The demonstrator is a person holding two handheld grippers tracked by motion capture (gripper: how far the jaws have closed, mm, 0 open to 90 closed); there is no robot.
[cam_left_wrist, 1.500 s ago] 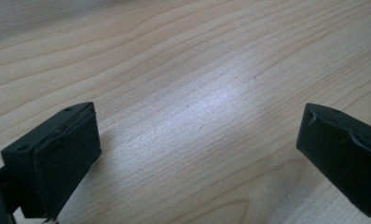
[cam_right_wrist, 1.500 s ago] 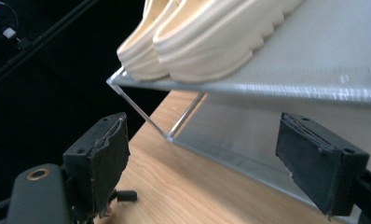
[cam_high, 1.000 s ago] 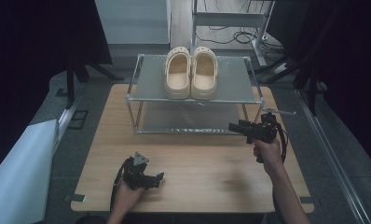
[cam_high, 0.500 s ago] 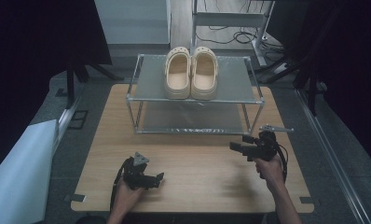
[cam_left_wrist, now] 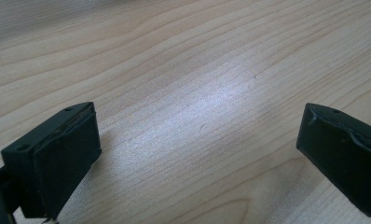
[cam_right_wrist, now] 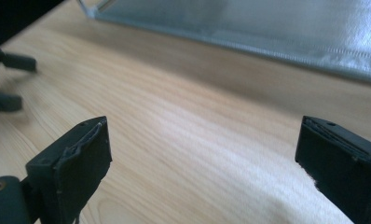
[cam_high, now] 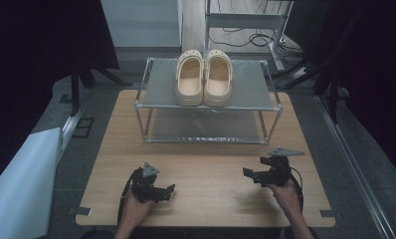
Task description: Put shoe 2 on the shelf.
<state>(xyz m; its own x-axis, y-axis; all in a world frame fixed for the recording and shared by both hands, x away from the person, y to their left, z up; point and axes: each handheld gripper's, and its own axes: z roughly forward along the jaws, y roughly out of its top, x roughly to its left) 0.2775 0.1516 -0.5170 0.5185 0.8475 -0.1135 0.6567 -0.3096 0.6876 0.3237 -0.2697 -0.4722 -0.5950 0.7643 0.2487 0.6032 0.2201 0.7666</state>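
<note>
Nearest the person, the left gripper point(cam_high: 167, 189) sits low over the front of the wooden table point(cam_high: 206, 164), jaws spread wide with nothing but bare wood grain between them in the left gripper view. Across the table the right gripper point(cam_high: 247, 173) is likewise wide open and empty, pointing inward toward the left one; its own view looks along the tabletop to the bottom edge of the rack.

Farther back stands the two-tier metal shoe rack point(cam_high: 151, 99), and on its top shelf sits the pair of cream clogs point(cam_high: 204, 77) — side by side, touching, toes pointing away, well apart from both grippers.

My reading: nothing is in hand, so this looks like either the rest before a reach for the clogs or the rest after setting them there; I cannot tell which. A reach would mean lifting each gripper up and forward over the rack's front rail, then closing on a heel rim.

Room is generous — the whole front half of the table is bare. The limits are the rack's upright posts and the table's side edges, the right gripper being nearer to its edge.
</note>
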